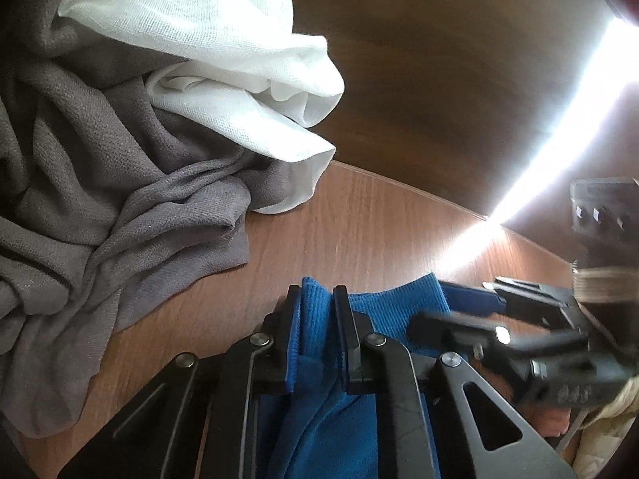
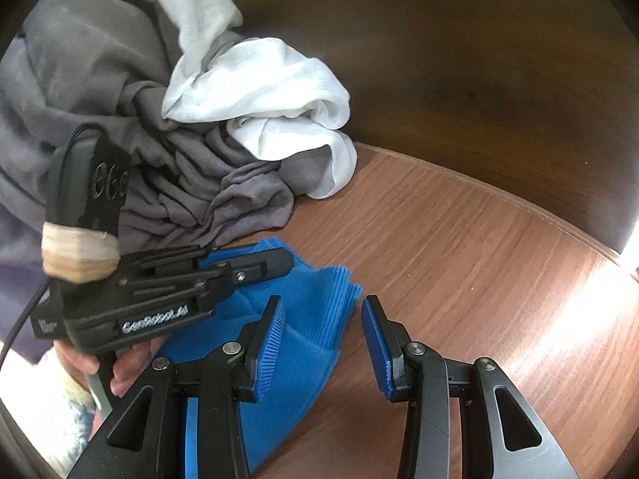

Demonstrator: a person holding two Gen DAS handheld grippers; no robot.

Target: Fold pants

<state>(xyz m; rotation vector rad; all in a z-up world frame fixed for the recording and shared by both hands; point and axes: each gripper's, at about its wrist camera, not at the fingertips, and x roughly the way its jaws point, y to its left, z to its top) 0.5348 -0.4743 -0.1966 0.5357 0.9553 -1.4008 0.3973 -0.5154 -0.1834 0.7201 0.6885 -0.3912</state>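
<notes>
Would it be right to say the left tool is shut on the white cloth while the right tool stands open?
Not quite: the left tool is shut on the blue garment, as the left wrist view shows. The white cloth lies untouched. The right tool does stand open.

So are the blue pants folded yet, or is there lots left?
Not folded yet. Done so far: the left gripper is shut on the ribbed edge of the blue pants. In hand: the right gripper is open by the same edge, gripping nothing. Left: the folding itself, since the pants lie bunched on the table. The grey cloth and white cloth sit untouched in a heap.
</notes>
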